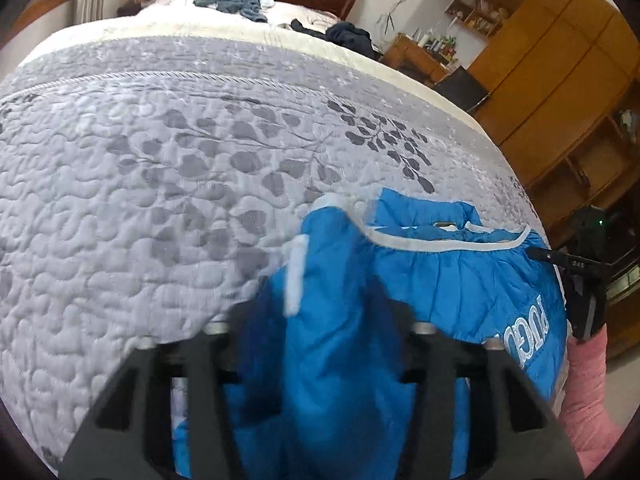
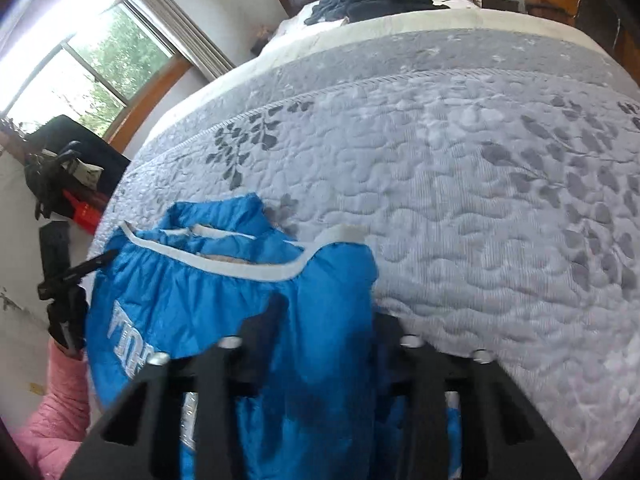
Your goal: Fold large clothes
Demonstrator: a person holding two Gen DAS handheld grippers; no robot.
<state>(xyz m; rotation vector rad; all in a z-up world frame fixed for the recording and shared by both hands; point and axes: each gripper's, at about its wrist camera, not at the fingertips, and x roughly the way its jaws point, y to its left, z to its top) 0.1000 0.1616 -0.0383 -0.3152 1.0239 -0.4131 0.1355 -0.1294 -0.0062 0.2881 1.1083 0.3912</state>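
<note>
I hold a blue padded jacket [image 1: 440, 280] by two places, lifted over the near end of the bed [image 1: 140, 200]. My left hand-held gripper [image 1: 320, 344] is clenched on a bunch of its blue cloth, and my right hand-held gripper [image 2: 320, 344] is clenched on another bunch of the same garment. The white-trimmed collar [image 2: 240, 266] runs across between the two grips, and the white lettering [image 1: 528, 332] shows on the panel that hangs between them. The rest of the jacket droops below, out of sight. I judge the folding barely begun: no neat crease shows, and the garment is not yet laid flat on the quilted bedspread [image 2: 480, 200]. Spreading it, bringing in the sleeves and doubling the body all appear left to do.
</note>
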